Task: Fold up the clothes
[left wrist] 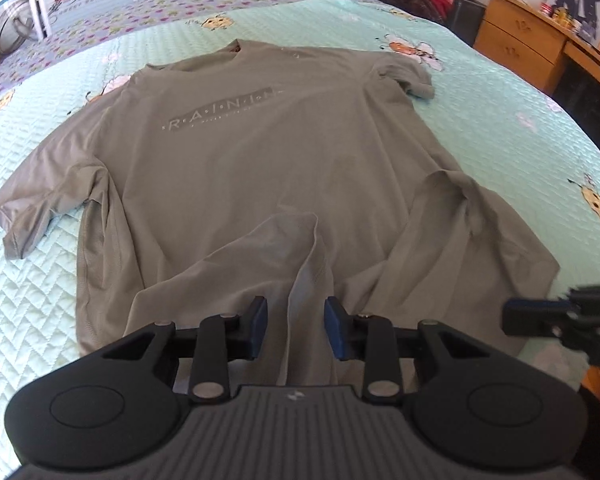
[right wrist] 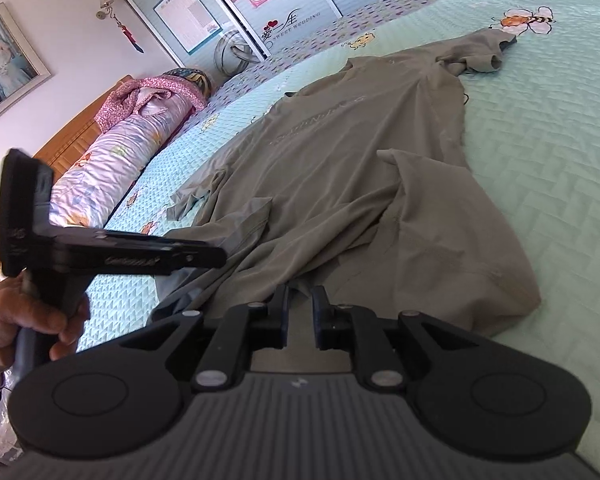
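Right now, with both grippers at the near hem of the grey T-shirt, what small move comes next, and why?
Probably close the left gripper on the raised hem fold of the grey printed T-shirt. Its jaws stand open with that fold between them. The right gripper is open too, near the bunched hem, so nothing looks gripped yet; the sleeves still lie unfolded on the mint quilted bedspread.

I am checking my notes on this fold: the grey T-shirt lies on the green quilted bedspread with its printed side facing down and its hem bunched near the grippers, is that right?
Not quite. The grey T-shirt lies printed side up: the left wrist view shows the lettering across its chest. The rest holds: it lies on the green quilted bedspread, hem bunched near the left gripper and right gripper.
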A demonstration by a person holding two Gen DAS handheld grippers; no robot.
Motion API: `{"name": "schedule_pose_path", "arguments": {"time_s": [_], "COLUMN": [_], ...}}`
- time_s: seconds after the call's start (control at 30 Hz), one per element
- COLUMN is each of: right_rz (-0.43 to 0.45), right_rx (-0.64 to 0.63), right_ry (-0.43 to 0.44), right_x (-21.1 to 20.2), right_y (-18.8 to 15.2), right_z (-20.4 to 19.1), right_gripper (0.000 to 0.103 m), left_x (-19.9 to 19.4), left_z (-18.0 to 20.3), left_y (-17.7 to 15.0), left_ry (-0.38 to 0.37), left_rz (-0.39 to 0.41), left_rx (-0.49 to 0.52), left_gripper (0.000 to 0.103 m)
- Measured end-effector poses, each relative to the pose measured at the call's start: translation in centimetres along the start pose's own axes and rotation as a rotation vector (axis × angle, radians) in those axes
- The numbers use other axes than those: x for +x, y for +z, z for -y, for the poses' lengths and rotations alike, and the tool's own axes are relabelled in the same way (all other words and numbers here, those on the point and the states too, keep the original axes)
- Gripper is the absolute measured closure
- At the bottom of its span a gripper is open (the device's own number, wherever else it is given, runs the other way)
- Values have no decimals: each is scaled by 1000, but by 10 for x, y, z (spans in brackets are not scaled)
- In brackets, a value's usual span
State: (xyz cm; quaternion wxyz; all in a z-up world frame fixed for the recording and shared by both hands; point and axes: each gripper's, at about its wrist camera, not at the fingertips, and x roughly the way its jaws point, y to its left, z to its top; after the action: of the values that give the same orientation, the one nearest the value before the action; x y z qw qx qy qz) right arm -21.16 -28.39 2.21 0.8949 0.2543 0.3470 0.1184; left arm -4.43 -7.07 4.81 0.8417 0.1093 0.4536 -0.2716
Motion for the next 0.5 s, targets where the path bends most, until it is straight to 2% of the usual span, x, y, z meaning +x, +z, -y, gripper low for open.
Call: {"name": "schedule_pose_path", "arguments": {"time_s": [0.07,0.1,0.13,0.23,0.3,0.5], "right_rz": [1,3,5,13,28,75], "right_rx": [4,8,13,23,11,-21], "right_ry": [-12,-20,-28,-48,-60,-104], "right_x": [-4,-6,-9,-17,-25,-51], "right_y": [-2,-2,-3,-4,-4,-7], "right_z": [2,4,5,10,9,9], "right_gripper": [87,87,87,87,87,87], "left_x": [3,2,2,-32,-74,-208], "left_z": [-3,-5,-7,-9,-20,-45], "left_y": [1,0,-1,-10,-19,-104], "left_ry": [-23,-39,-55,7,61,265], "left_rz": [-1,3,7,98,176,305], "left_rx": [-45,-69,-93,-144,-235,-491], "left_gripper": [99,102,103,103,103,103]}}
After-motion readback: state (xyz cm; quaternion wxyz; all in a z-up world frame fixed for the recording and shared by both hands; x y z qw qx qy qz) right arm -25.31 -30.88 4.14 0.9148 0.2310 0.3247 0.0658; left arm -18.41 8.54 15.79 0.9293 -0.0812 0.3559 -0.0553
